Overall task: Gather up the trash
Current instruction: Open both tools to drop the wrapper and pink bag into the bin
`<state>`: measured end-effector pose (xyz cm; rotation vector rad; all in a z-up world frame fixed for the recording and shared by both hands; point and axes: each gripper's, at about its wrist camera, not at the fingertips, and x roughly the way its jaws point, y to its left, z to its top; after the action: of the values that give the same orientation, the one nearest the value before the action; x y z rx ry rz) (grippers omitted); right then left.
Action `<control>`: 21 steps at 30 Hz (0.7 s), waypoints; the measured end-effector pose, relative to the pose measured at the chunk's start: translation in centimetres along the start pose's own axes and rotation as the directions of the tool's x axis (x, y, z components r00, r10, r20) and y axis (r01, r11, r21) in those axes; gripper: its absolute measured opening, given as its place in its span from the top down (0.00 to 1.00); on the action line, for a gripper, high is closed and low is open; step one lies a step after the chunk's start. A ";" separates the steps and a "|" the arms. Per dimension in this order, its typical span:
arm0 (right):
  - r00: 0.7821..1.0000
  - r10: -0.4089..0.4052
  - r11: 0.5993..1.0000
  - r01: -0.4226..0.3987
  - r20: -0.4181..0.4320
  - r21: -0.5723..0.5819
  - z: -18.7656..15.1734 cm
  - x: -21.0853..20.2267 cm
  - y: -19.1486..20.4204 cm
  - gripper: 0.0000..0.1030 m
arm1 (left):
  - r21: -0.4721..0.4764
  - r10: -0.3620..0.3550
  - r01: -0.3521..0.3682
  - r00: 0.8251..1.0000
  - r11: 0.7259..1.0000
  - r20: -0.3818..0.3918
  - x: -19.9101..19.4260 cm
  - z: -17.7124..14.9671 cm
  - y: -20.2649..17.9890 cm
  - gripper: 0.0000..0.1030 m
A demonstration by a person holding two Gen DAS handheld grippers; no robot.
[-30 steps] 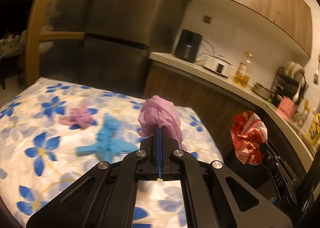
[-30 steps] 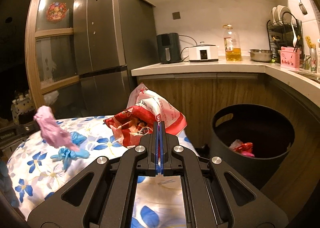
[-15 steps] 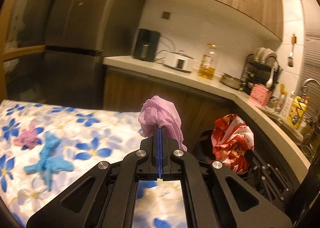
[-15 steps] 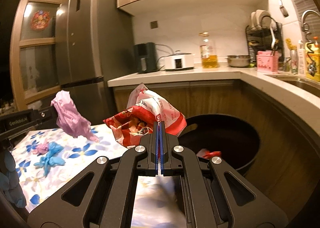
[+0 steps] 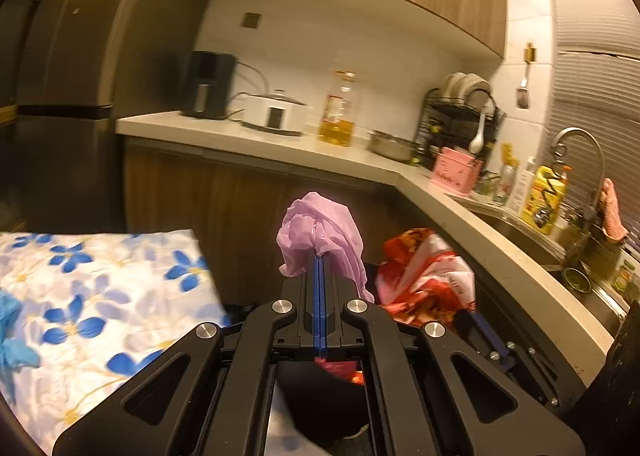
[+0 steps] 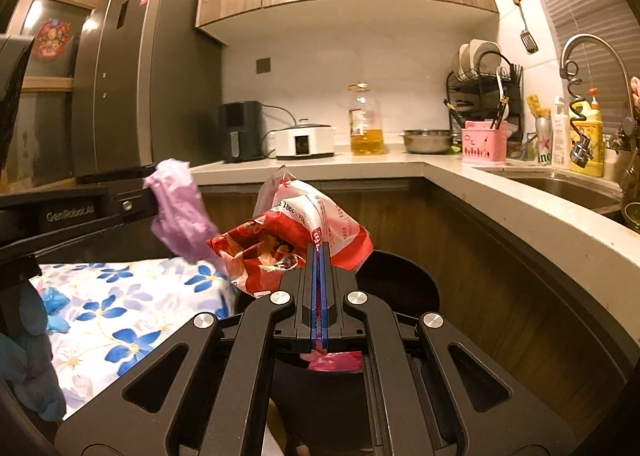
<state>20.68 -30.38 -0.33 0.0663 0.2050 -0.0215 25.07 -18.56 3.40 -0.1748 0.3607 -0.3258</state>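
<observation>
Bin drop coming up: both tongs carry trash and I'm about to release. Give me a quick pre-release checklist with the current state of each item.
1. Left tongs clamped on the purple bag: ok.
2. Right tongs clamped on the red wrapper: ok.
3. Bin open, with room inside: ok; only a few scraps show at the bottom.
4. Red wrapper over the bin mouth: cannot tell; it hangs near the bin's near-left rim.
5. Purple bag over the bin mouth: cannot tell; in the right wrist view it hangs left of the wrapper, near the tablecloth edge.
6. More trash to fetch afterwards: not ok; a blue glove lies on the tablecloth.
</observation>
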 end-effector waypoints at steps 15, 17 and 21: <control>0.998 -0.059 0.998 0.059 -0.004 -0.020 -1.2 1.8 -2.0 0.98 | 0.032 -0.070 0.074 0.990 0.997 -0.126 5.9 -2.7 -1.2 1.00; 0.998 -0.064 0.998 0.063 -0.012 -0.025 -1.4 2.0 -2.0 0.98 | 0.029 -0.063 0.068 0.988 0.997 -0.141 6.4 -2.9 -1.0 1.00; 0.998 -0.063 0.998 0.062 -0.020 -0.023 -1.6 2.3 -2.0 0.98 | 0.024 -0.048 0.052 0.987 0.998 -0.155 6.8 -3.2 -0.6 0.83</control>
<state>22.56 -32.34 -2.48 0.0376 0.2281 -0.0808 29.71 -21.81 -1.53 -0.1315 0.5049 -0.3949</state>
